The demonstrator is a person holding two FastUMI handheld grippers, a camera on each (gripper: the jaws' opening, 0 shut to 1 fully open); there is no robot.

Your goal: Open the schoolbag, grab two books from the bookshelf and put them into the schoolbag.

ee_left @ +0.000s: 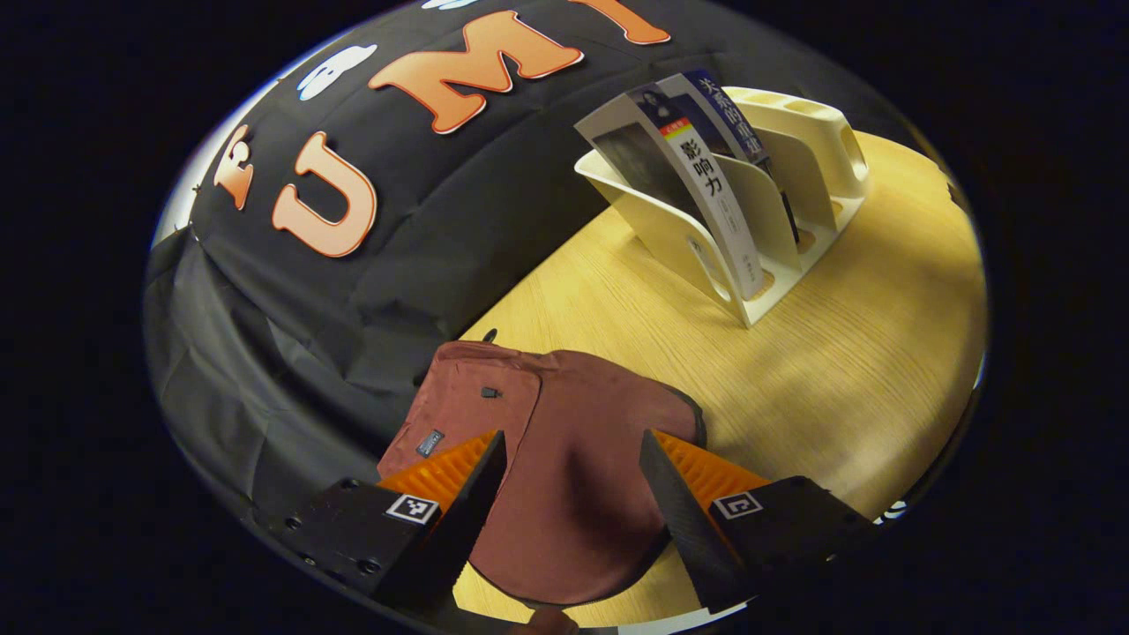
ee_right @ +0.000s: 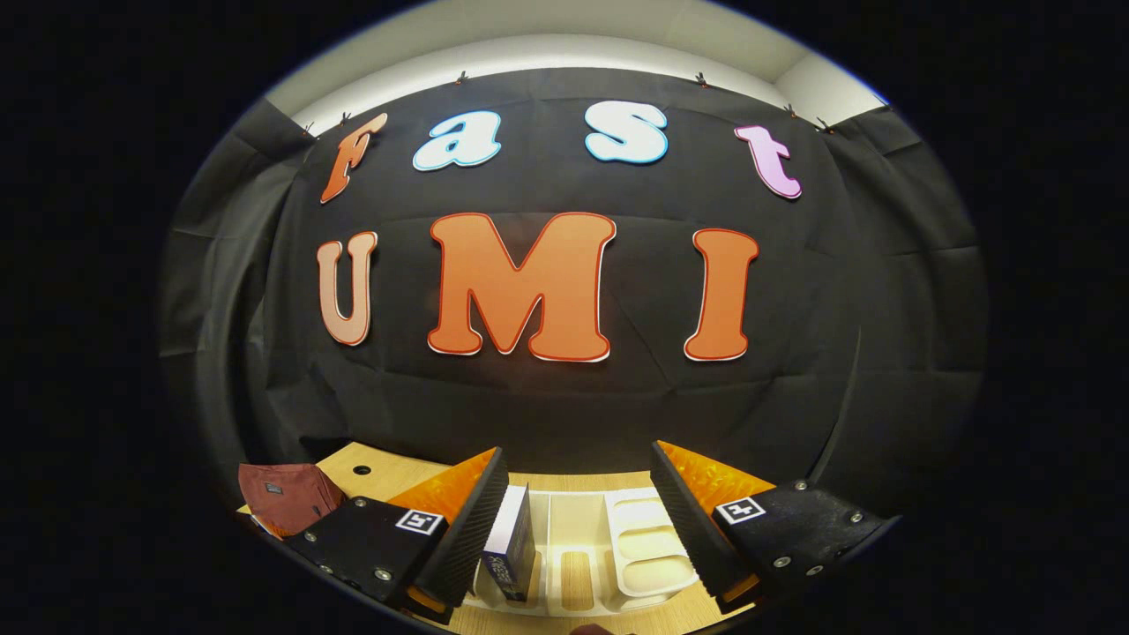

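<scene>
1. In the left gripper view, the schoolbag (ee_left: 564, 459) lies flat on the wooden table (ee_left: 838, 379), in the lower middle of the frame and close to the black cloth wall. Its flap still covers the front, so I judge it has not been opened yet.
2. My left gripper (ee_left: 573, 481) hangs right over the bag with its fingers spread wide and nothing between them. I hold it there because the flap is, by my reading, the first thing to lift.
3. Toward the upper right of that view stands the cream bookshelf (ee_left: 794, 176). Two books (ee_left: 706, 185) lean in its slots, spines up and tilted. That lean leaves their top edges free to be pinched from above.
4. In the right gripper view, the bag shows again at the lower left (ee_right: 287, 496), well apart from the rack.
5. At the bottom centre of that view, the bookshelf (ee_right: 617, 547) sits just beneath my right gripper (ee_right: 578, 503). Its fingers are spread too and grip nothing. One book (ee_right: 510, 551) stands just beside the left-hand finger; I cannot tell whether they touch.
6. I keep the right gripper waiting over the shelf so it can take a book once the bag is open.
</scene>
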